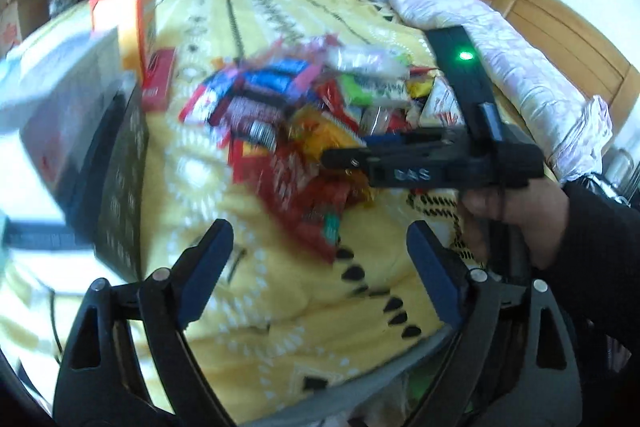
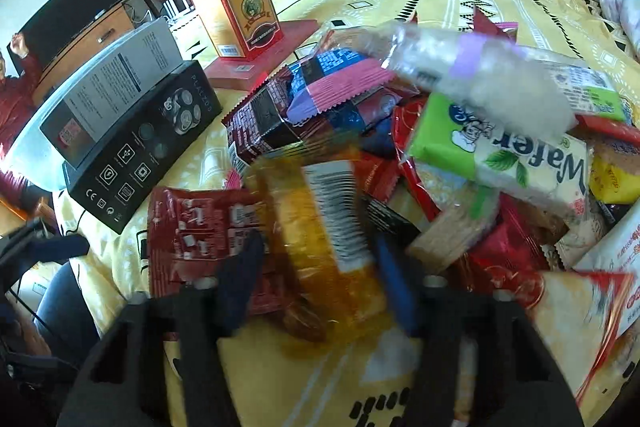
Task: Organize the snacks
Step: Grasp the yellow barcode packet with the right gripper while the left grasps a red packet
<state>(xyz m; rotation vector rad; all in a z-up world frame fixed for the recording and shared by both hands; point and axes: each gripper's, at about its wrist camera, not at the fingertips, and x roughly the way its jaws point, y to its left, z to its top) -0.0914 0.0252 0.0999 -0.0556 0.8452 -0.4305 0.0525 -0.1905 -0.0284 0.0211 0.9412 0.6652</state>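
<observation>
A heap of snack packets [image 1: 312, 115] lies on a yellow patterned bedspread [image 1: 280, 327]. In the right wrist view my right gripper [image 2: 316, 267] is shut on an orange see-through packet [image 2: 320, 219] with a barcode label, at the near edge of the heap. From the left wrist view that gripper [image 1: 344, 159] comes in from the right in a hand [image 1: 520, 207], its tip at the orange packet [image 1: 320, 135]. My left gripper [image 1: 320, 263] hangs open over bare bedspread in front of the heap, with nothing between its blue pads [image 1: 208, 267].
Left of the heap stand a black product box [image 2: 140, 155], a grey box [image 2: 120, 83] and a tall red and orange carton [image 2: 236, 7] on a flat red box [image 2: 256, 67]. A green wafer pack [image 2: 500, 155] lies on top. A rolled quilt [image 1: 460, 27] lines the far side.
</observation>
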